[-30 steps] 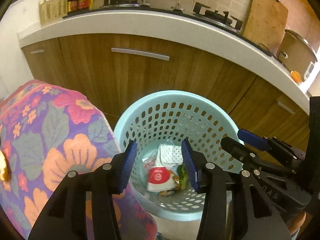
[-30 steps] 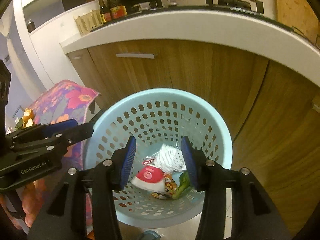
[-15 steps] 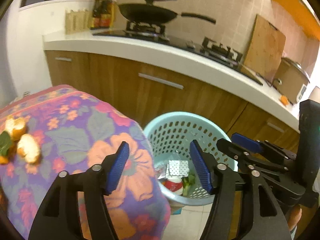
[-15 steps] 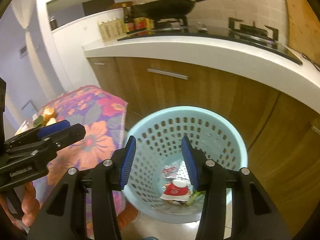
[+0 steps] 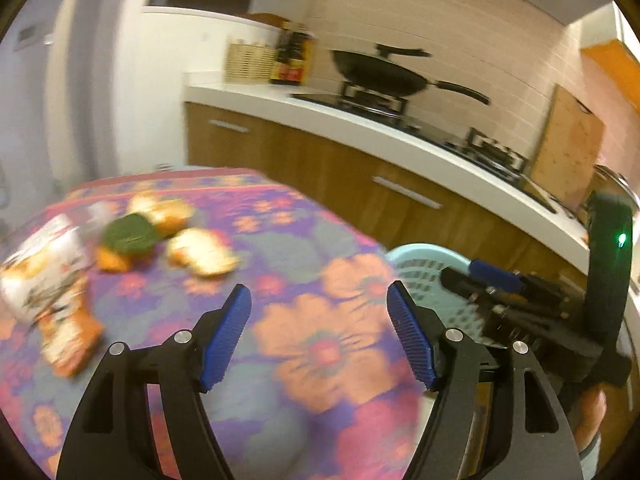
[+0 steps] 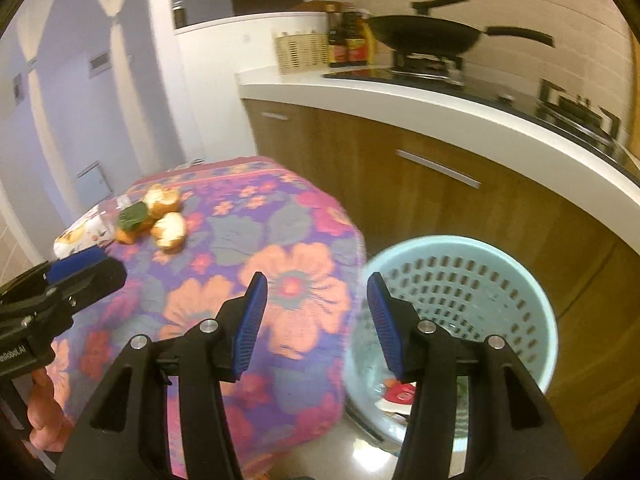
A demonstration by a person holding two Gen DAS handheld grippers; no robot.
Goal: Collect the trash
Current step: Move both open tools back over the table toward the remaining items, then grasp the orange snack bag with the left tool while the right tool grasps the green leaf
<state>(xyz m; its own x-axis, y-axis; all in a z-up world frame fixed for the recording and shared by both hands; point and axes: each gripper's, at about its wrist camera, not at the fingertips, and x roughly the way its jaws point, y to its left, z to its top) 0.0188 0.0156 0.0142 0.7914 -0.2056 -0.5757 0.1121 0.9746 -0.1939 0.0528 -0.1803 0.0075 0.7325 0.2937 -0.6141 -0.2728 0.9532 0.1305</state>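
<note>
Nearest the flowered tablecloth (image 5: 320, 344), the left gripper (image 5: 318, 334) hangs spread and empty over it. The right gripper (image 6: 316, 320), also spread and empty, straddles its edge beside the blue basket (image 6: 536, 300) holding wrappers (image 6: 400, 394). Farther across the cloth lie peels (image 6: 166, 226) and a snack bag (image 5: 44, 264).

I am operating in a home kitchen. A white countertop (image 6: 440, 108) runs along the far and right side over wood-front cabinets (image 6: 420, 200) with bar handles. A black wok (image 6: 424, 36) sits on a gas hob (image 5: 384, 100), sauce bottles (image 6: 348, 42) stand to its left, and a wooden cutting board (image 5: 568, 148) leans against the tiled wall (image 5: 460, 32). A table with a floral cloth (image 6: 256, 248) stands near left.
</note>
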